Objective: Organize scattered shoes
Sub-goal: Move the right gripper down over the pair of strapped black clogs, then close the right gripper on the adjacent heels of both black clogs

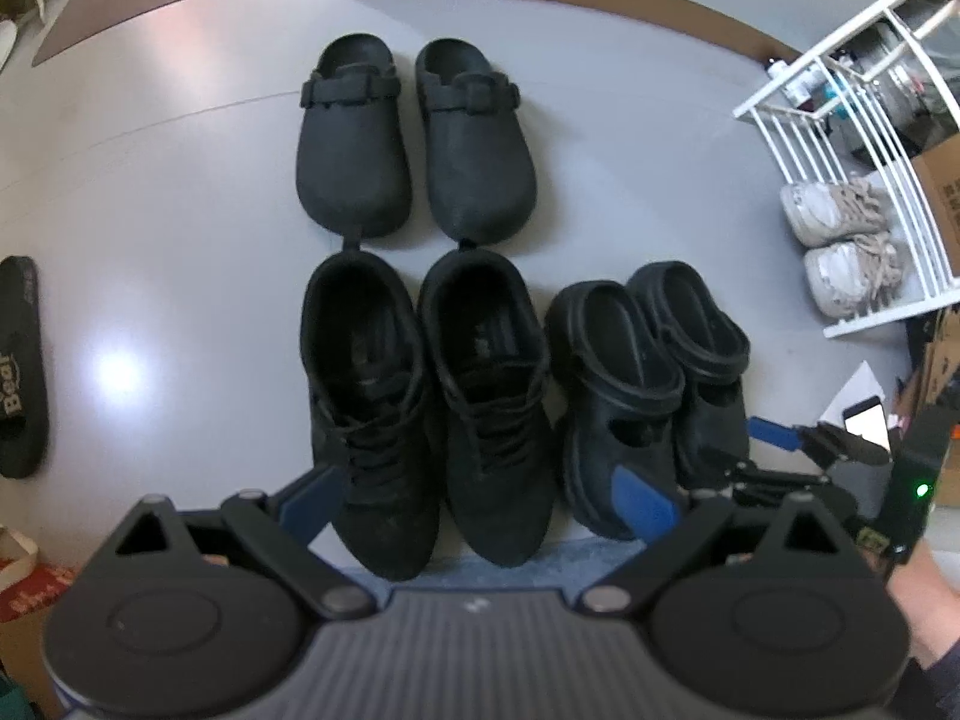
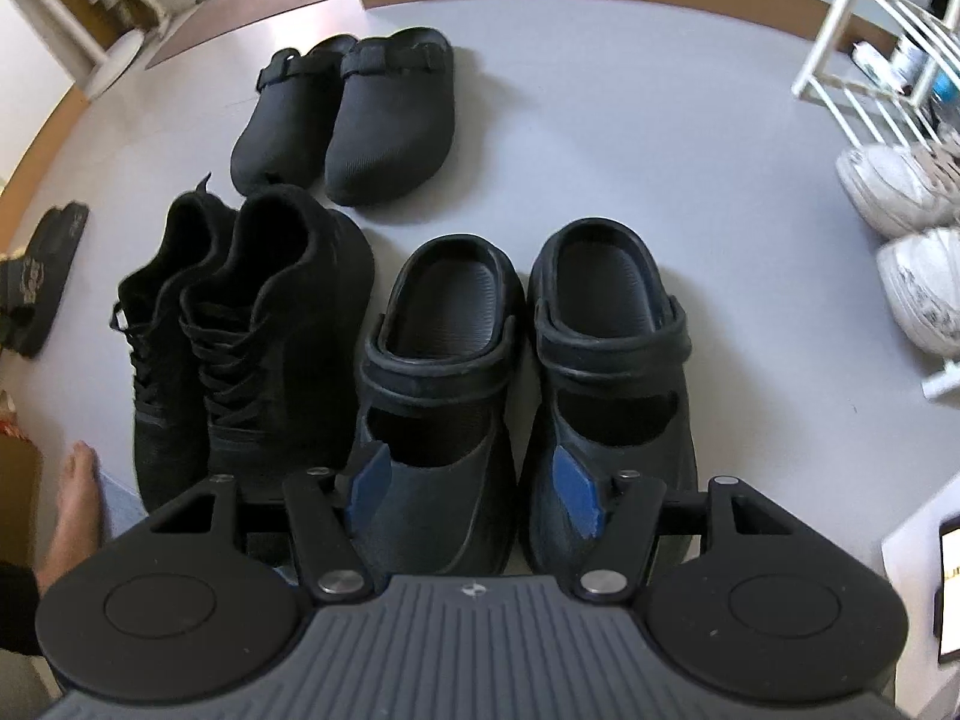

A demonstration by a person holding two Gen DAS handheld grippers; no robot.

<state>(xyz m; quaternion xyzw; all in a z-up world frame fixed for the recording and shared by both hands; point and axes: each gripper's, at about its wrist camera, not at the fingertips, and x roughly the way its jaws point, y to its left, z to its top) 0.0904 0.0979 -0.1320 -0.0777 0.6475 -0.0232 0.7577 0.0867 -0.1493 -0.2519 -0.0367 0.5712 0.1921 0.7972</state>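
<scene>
Three black pairs sit lined up beside the white rack (image 2: 852, 30), and the right gripper (image 2: 474, 492) straddles a clog (image 2: 444, 384) unclenched, needing a squeeze next.

Three black pairs side by side on grey floor: clogs (image 1: 414, 138), laced sneakers (image 1: 429, 402), strapped sandals (image 2: 522, 384).

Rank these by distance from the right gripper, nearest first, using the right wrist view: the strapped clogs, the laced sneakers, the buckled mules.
1. Strapped clogs: directly under the right gripper, between its fingers.
2. Laced sneakers: just left of the clogs.
3. Buckled mules: farther up the floor, beyond the sneakers.
</scene>
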